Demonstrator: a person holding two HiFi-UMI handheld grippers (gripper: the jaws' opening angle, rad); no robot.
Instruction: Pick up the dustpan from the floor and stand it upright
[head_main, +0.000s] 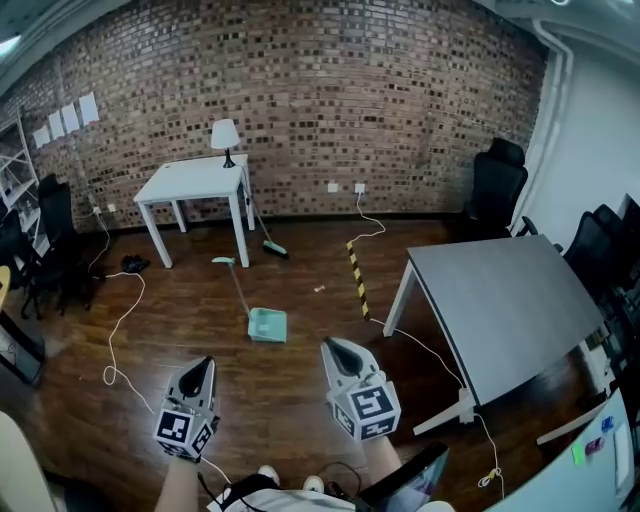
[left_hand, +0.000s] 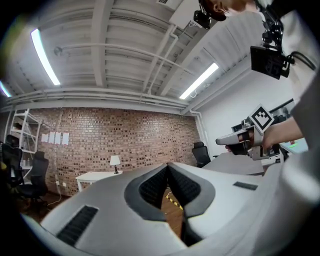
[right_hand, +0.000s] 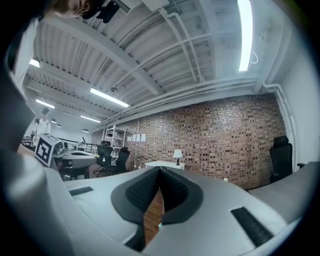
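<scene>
A mint-green dustpan lies flat on the dark wooden floor in the head view, its long thin handle running back toward the white table. My left gripper is held level near the bottom of that view, shut and empty, well short of the pan and to its left. My right gripper is level beside it, also shut with nothing in it, just right of the pan and nearer me. In the left gripper view the left gripper has its tips together, and the right gripper shows at the right. The right gripper points at the brick wall.
A white table with a small lamp stands at the brick wall, a broom leaning by its leg. A grey table fills the right. White cables and a yellow-black strip lie on the floor. Black chairs stand at both sides.
</scene>
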